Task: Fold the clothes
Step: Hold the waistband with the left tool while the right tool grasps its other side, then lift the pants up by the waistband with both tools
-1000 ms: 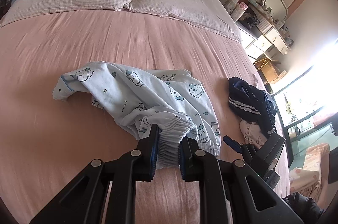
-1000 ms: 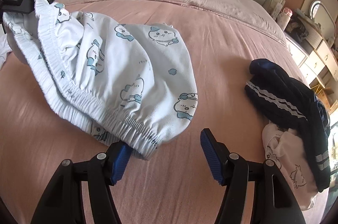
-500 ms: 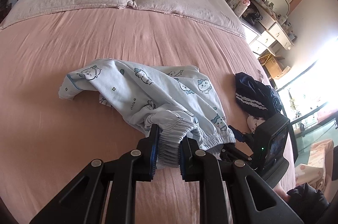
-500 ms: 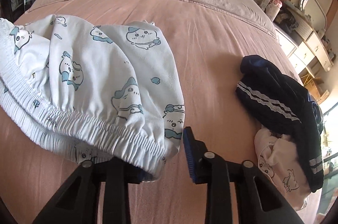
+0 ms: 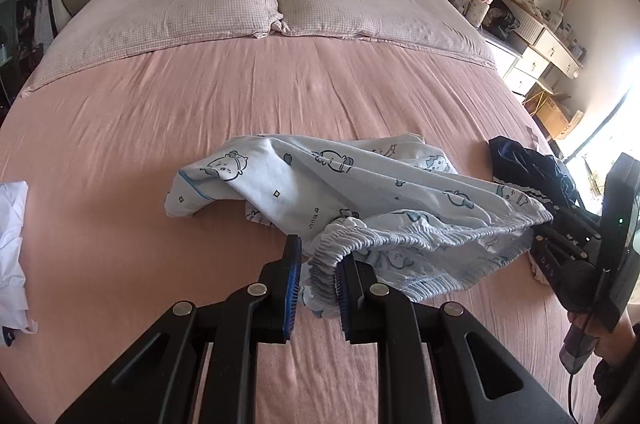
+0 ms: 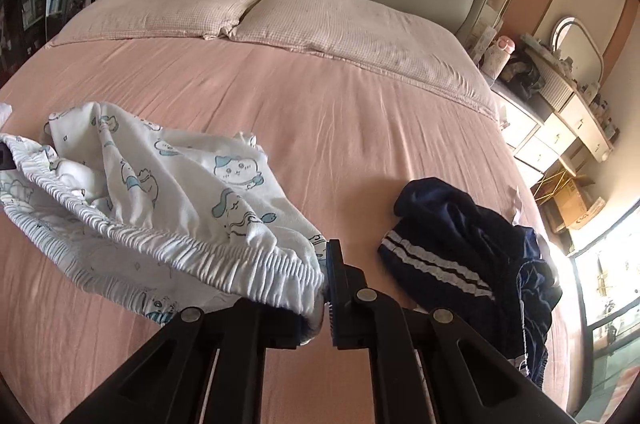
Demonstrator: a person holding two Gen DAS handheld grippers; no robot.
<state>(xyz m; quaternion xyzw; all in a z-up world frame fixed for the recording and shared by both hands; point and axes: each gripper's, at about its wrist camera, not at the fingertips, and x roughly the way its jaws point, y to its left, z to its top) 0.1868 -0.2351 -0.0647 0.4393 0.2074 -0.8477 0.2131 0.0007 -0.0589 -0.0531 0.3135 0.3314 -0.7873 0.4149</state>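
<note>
Stretching between both grippers, the pale blue printed pants [image 5: 360,192] hung just above the pink bed [image 5: 200,112]; their elastic waistband sat between the left gripper [image 5: 318,278] fingers, pressed against the right-hand one, and was pinched tight in the right gripper [image 6: 320,294], a dark striped garment [image 6: 460,244] lying beside it

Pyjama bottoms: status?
Left gripper shut on waistband, right gripper shut on its other end. Pyjama bottoms stretched between them, legs trailing on the bed. Navy garment alongside, not touching.
</note>
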